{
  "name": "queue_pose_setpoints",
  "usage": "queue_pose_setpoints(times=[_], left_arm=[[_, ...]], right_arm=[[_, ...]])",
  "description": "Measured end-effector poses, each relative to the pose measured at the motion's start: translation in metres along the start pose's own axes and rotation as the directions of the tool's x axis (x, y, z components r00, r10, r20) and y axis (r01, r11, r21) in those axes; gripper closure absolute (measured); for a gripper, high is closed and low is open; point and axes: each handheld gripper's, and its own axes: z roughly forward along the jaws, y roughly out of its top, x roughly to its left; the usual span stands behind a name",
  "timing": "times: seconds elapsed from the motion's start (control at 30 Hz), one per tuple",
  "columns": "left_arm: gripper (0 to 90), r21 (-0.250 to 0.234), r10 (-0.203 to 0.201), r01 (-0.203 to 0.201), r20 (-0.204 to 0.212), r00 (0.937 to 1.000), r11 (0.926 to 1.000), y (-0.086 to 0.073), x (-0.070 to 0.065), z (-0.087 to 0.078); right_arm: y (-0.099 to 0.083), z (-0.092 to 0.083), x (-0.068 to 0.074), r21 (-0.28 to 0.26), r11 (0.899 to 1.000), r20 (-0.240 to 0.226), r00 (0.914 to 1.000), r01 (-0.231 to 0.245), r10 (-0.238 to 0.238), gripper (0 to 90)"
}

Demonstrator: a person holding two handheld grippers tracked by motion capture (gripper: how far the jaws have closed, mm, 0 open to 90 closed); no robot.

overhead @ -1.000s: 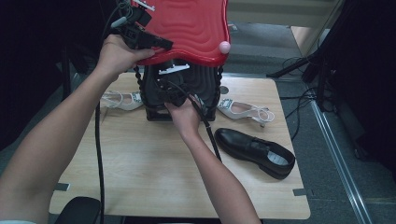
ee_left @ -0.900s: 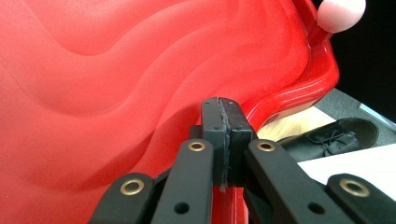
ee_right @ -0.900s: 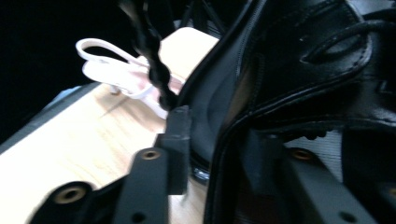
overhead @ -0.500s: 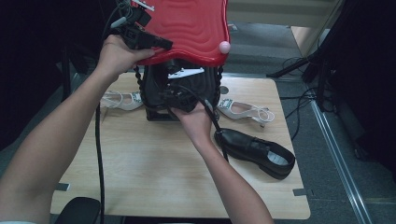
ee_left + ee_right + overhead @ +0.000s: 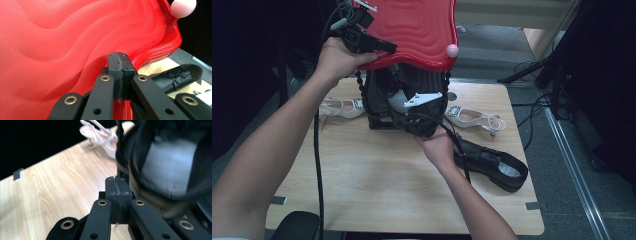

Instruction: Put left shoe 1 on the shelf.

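Red wavy plastic lid [image 5: 412, 30] is propped up over a black box [image 5: 374, 107] at the middle of the worktop's [image 5: 362, 185] far edge. The left hand-held gripper [image 5: 119, 62] lies against the lid's edge with its jaws pressed together. Whether they pinch the rim cannot be told.

A black shoe with a grey insole [image 5: 398, 97] sits inside the box. The right hand-held gripper [image 5: 116, 182] is just in front of it. Its jaws have just been closing and now meet with nothing between them. Since a second ago this hand has drawn back from the box toward the near right, so this shoe is probably placed.

Its partner, another black shoe [image 5: 492, 162], lies near the right edge. A pale sandal [image 5: 474, 118] lies beyond it, another [image 5: 339, 106] left of the box. The near half of the worktop is bare.
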Motion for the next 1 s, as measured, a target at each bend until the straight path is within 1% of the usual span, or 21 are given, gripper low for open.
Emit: queue_pose_setpoints(times=[0.07,0.17,0.27,0.3,0.4,0.57,0.6,0.63,0.73,0.87,1.0], left_arm=[[90.0,0.0,0.0,0.0,0.0,1.0,1.0,0.0,0.0,0.0],[90.0,0.001,0.0,0.0,0.0,1.0,1.0,0.0,0.0,0.0],[90.0,-0.004,-0.004,0.004,-0.001,1.0,1.0,0.0,0.0,0.0],[90.0,-0.003,-0.005,0.005,-0.002,1.0,1.0,0.0,0.0,0.0],[90.0,-0.002,-0.003,0.003,-0.003,1.0,1.0,-0.001,0.0,0.0],[90.0,-0.005,-0.006,0.006,-0.002,1.0,1.0,-0.002,0.0,-0.001],[90.0,-0.009,-0.006,0.006,0.0,1.0,0.9999,-0.002,0.0,-0.001],[90.0,-0.009,-0.006,0.006,0.0,1.0,0.9999,-0.002,0.0,-0.001],[90.0,-0.01,-0.005,0.005,-0.002,1.0,0.9999,-0.002,0.0,-0.001],[90.0,-0.015,-0.005,0.005,0.002,1.0,0.9999,-0.003,0.001,-0.001],[90.0,-0.016,-0.009,0.009,0.001,1.0,0.9998,-0.003,0.001,-0.001]], right_arm=[[-0.007,0.0,-0.003,0.018,1.0,0.0,0.9998,-0.02,0.02,90.0],[-0.014,-0.001,-0.01,0.022,0.999,0.01,0.9992,-0.038,0.038,90.0],[-0.017,-0.001,-0.014,0.023,0.999,0.001,0.999,-0.044,0.044,90.0],[-0.016,-0.001,-0.014,0.02,0.999,0.005,0.9994,-0.033,0.033,90.0],[-0.013,0.001,-0.013,0.032,0.999,-0.002,0.9994,-0.034,0.034,90.0],[-0.004,0.003,-0.008,0.037,0.999,-0.012,0.9999,-0.011,0.011,90.0],[-0.001,0.004,-0.007,0.042,0.999,-0.006,1.0,-0.005,0.005,90.0],[0.001,0.006,-0.005,0.049,0.999,0.007,1.0,-0.002,0.001,90.0],[0.006,0.011,-0.006,0.048,0.999,-0.003,1.0,-0.005,0.005,90.0],[0.016,0.019,-0.005,0.052,0.999,0.007,1.0,-0.006,0.006,90.0],[0.024,0.029,-0.004,0.054,0.999,0.001,1.0,-0.007,0.007,90.0]])
